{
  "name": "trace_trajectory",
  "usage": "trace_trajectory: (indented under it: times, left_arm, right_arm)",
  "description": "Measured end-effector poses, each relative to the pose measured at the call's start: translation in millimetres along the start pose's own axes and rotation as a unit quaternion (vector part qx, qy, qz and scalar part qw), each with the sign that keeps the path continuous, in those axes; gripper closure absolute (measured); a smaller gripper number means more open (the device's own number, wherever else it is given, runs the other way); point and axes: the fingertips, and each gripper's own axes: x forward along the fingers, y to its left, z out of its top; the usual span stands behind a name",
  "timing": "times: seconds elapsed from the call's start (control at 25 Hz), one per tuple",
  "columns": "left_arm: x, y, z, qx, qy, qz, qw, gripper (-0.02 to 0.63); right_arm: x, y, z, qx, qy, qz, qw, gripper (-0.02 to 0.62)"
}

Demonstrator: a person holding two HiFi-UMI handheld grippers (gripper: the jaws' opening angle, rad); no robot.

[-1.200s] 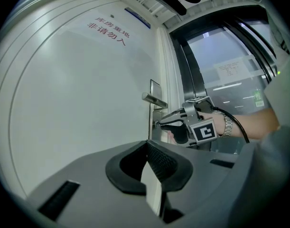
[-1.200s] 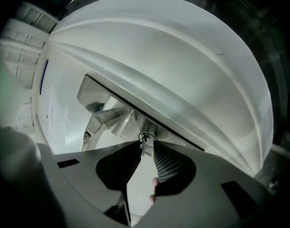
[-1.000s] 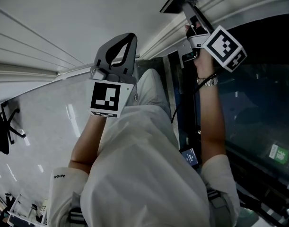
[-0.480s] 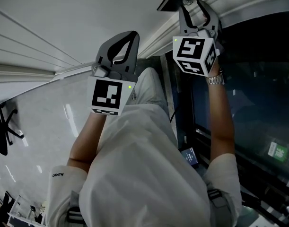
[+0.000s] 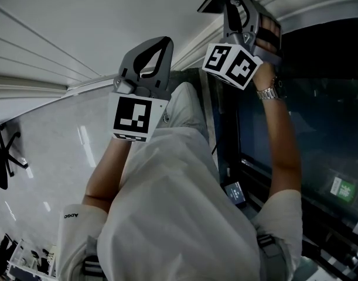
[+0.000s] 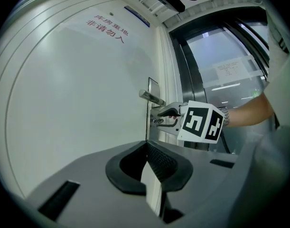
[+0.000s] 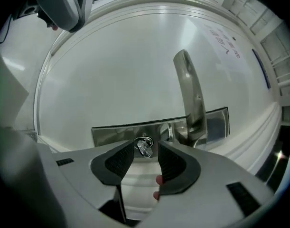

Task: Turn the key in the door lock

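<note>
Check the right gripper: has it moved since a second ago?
Yes. The right gripper rolled: its marker cube swung left, off the dark glass toward the white door. Its tongs have just been opening, the key untouched between them.

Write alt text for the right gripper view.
The right gripper has just opened its jaws, which stand apart on either side of a key in the lock plate of a white door. A lever handle rises right of it.
</note>
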Motion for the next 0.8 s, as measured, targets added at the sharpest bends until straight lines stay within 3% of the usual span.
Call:
trace_trajectory:
  times: [0.24, 0.48, 0.8]
  left_arm:
    - [-0.9, 0.7, -0.9, -0.001, 0.002, 0.003, 1.0000, 0.597]
    - [-2.3, 0.7, 1.4, -0.001, 0.002, 0.005, 1.0000, 0.597]
    - [-3.3, 1.8, 2.0, -0.005, 0.000, 0.011, 0.9999, 0.597]
  right_arm:
    - [3.8, -0.6, -7.1, -0.009, 0.016, -0.011, 1.000, 0.505]
    - [2.0, -7.8, -8.1, 0.098, 0.017, -0.007, 0.995, 0.506]
    - [-1.5, -14.0, -10.1, 0.257, 0.014, 0.018, 0.966, 0.501]
